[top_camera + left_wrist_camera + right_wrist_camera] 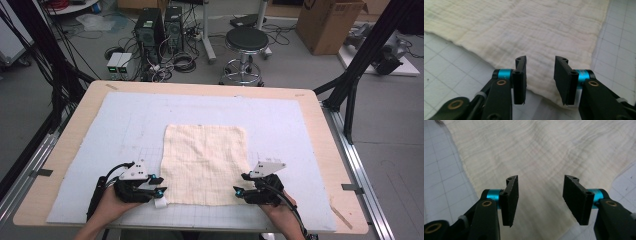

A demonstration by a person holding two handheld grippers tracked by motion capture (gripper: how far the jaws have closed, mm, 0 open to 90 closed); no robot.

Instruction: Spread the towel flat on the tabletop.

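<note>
Cream cloth (pixel 205 162) lies flat mid-mat (pixel 90 150); left gripper (pixel 159 191) and right gripper (pixel 238 190) sit at its near corners, jaws apart, gripping nothing; likely pre-grasp for a fold; next: close on both corners, lift together.

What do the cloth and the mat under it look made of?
Cloth: soft woven cotton, gauze-like, matte cream; the sign is its crinkled weave, faint grid and slightly wavy edges. Mat: probably smooth vinyl or rubber cutting mat, pale grey with printed grid lines; the exact material is unclear.
</note>
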